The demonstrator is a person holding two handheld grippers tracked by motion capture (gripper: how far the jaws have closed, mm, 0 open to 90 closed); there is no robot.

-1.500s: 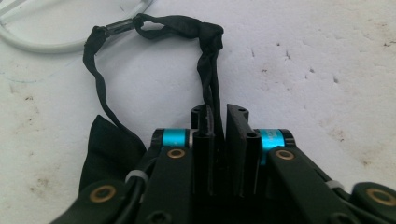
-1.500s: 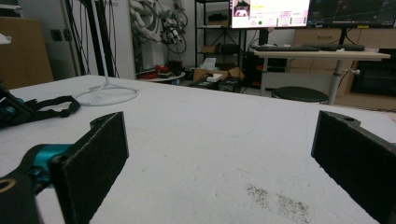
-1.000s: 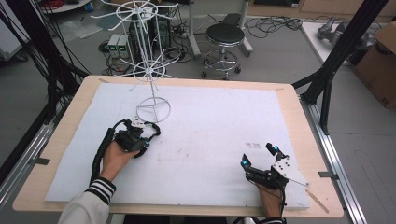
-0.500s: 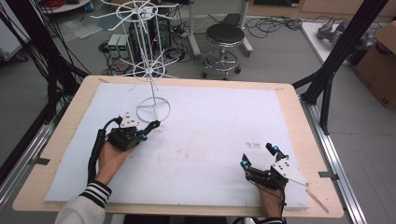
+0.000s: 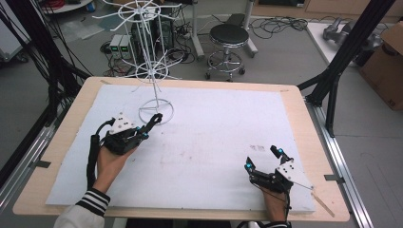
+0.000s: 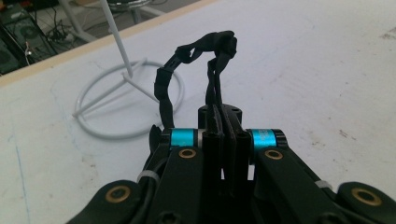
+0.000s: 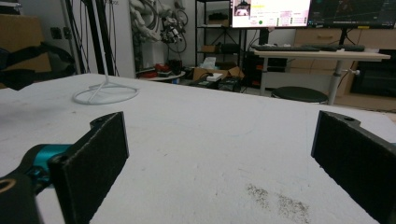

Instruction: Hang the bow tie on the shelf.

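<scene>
While it loops up out of the closed jaws, the black bracelet is pinched by the left gripper, just near of the white wire stand's base ring at the far left. Right gripper sits near-right on the white mat, jaws wide, holding nothing.

The white wire rack loses its top to the upper edge of the high view, and in the left gripper view its pole runs off above the ring base. The black looped strap pinched in the left tongs has its lower end hidden between the pads. Both forearms are cut off at the near edge of the surface.
</scene>
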